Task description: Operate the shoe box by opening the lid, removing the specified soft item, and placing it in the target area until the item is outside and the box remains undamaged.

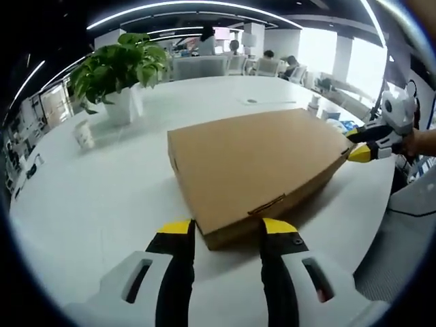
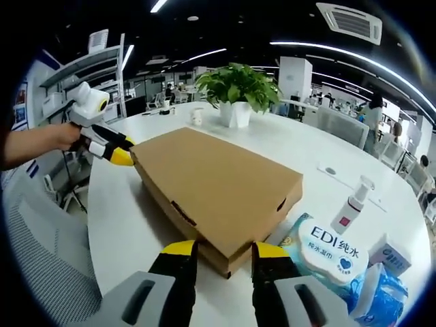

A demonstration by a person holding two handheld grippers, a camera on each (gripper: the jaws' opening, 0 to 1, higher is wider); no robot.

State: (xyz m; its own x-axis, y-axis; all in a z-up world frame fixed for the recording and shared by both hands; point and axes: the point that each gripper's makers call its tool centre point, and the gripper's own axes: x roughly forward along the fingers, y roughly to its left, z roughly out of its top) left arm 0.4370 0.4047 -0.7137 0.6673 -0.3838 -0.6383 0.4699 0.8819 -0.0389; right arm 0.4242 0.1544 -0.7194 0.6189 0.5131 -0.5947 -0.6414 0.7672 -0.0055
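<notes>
A flat brown cardboard shoe box (image 1: 255,163) lies shut on the white table (image 1: 102,197), its lid tab at the near edge. My left gripper (image 1: 228,231) is open, its yellow tips on either side of the box's near edge. My right gripper (image 1: 357,144), held by a hand, sits at the box's far right corner. In the right gripper view the same box (image 2: 211,180) lies ahead, and my right gripper (image 2: 225,251) is open with the box's near corner between its tips. The left gripper (image 2: 117,153) touches the box's left corner there.
A potted green plant (image 1: 119,71) and a small cup (image 1: 84,135) stand behind the box. Beside the box's right side are a pack of wet wipes (image 2: 327,248), a spray bottle (image 2: 351,204) and a small carton (image 2: 390,255). People sit at far desks.
</notes>
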